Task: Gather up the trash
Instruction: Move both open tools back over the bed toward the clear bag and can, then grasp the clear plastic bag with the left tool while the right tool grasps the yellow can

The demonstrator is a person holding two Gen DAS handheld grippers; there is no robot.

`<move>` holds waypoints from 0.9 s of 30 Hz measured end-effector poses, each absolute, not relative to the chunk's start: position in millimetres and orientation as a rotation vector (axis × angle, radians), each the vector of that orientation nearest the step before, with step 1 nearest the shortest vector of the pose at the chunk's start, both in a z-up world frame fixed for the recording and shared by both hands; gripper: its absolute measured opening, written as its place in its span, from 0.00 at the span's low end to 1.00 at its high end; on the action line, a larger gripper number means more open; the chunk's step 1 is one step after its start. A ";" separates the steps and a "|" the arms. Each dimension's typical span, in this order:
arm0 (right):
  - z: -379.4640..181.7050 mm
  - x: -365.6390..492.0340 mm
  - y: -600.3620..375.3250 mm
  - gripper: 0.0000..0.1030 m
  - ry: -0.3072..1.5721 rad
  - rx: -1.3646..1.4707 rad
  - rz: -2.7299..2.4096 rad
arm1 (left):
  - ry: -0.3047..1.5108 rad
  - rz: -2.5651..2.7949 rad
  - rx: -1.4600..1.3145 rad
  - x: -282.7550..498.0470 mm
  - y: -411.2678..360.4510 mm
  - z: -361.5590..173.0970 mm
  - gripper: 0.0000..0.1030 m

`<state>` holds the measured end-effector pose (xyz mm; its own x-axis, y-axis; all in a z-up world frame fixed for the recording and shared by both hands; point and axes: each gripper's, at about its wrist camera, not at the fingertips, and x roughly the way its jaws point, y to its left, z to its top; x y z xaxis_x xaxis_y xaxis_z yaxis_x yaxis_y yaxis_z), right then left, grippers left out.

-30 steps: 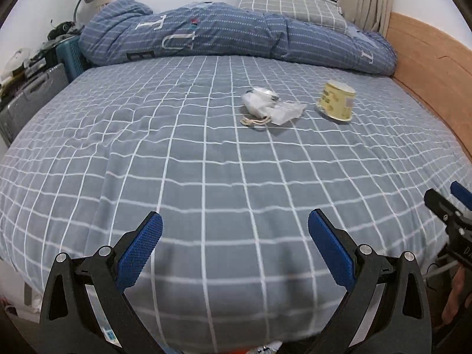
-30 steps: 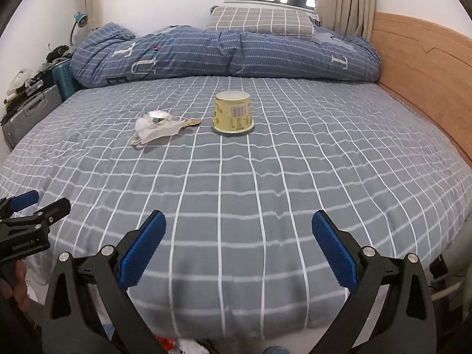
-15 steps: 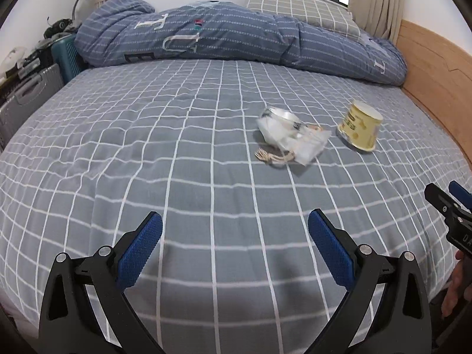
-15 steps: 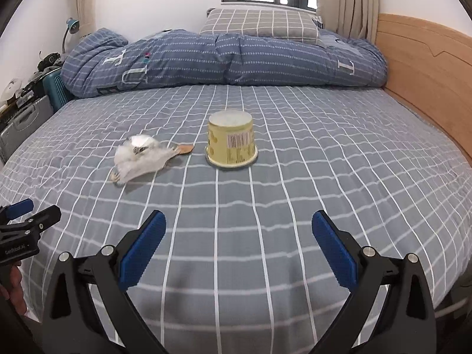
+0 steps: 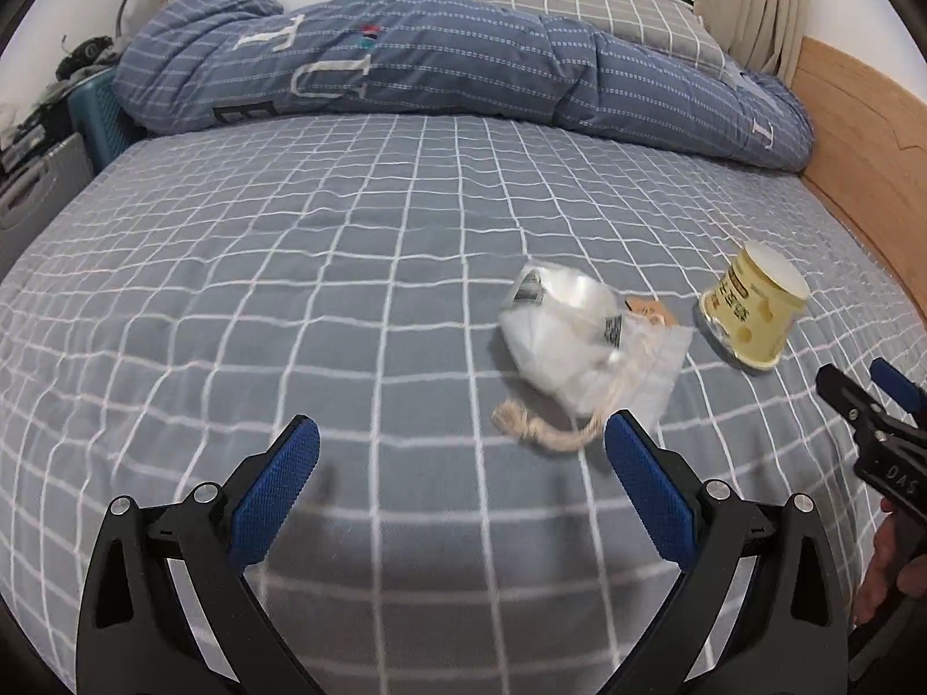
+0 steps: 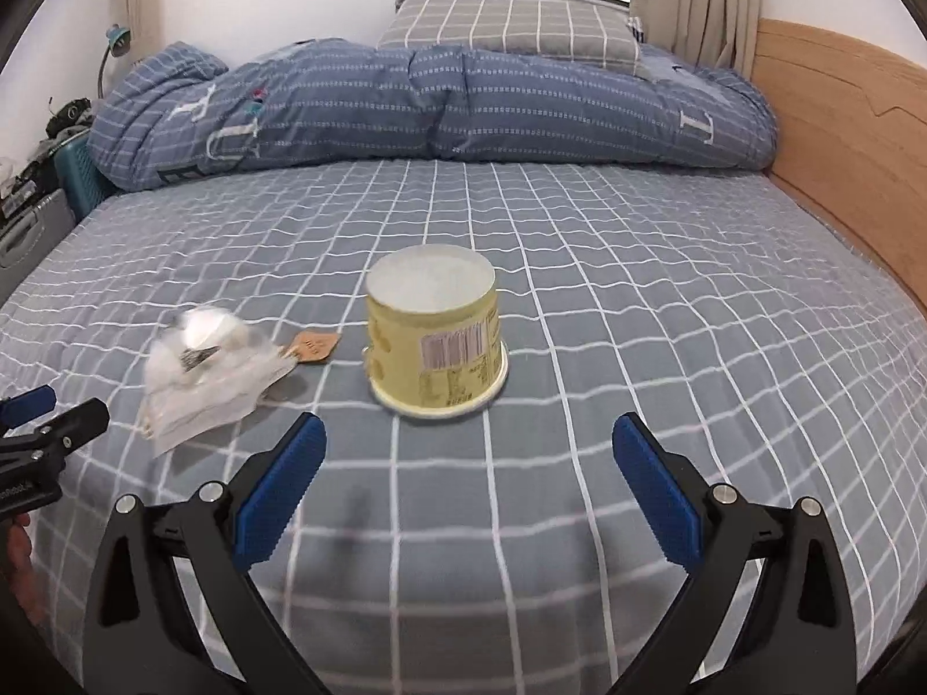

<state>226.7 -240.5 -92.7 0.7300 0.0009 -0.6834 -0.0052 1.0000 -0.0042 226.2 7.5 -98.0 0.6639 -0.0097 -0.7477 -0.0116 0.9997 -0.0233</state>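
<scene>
A crumpled clear plastic bag (image 5: 579, 341) with a string (image 5: 544, 431) lies on the grey checked bed (image 5: 289, 289). A small brown tag (image 5: 652, 308) lies beside it. A yellow paper cup (image 5: 753, 307) stands upside down to its right. My left gripper (image 5: 463, 486) is open and empty, just short of the bag. My right gripper (image 6: 466, 480) is open and empty, just short of the cup (image 6: 434, 336); the bag (image 6: 203, 370) and tag (image 6: 313, 344) lie to its left.
A rolled blue duvet (image 6: 434, 104) and a checked pillow (image 6: 510, 29) lie at the head of the bed. A wooden bed frame (image 6: 840, 133) runs along the right side. Cases and clutter (image 5: 40, 133) stand at the left.
Both grippers have moved forward over the bed. The bag and the cup are closer and larger in both views. Both stay open.
</scene>
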 end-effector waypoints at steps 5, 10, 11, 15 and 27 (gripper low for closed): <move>-98.2 257.7 -236.3 0.93 0.758 -0.024 0.019 | 0.864 -0.004 -0.018 257.5 -3.6 -107.1 0.94; -106.1 279.6 -227.6 0.93 0.765 -0.029 0.026 | 0.877 -0.010 0.009 282.6 -19.2 -115.6 0.94; -106.7 283.0 -223.9 0.93 0.757 -0.042 0.026 | 0.884 -0.013 0.004 286.2 -20.0 -117.3 0.94; -111.4 290.0 -216.5 0.93 0.747 -0.069 0.020 | 0.891 -0.040 -0.016 300.6 -24.1 -120.4 0.94; -128.7 306.3 -221.6 0.71 0.818 -0.002 0.016 | 0.923 -0.096 0.011 320.9 -44.4 -136.6 0.58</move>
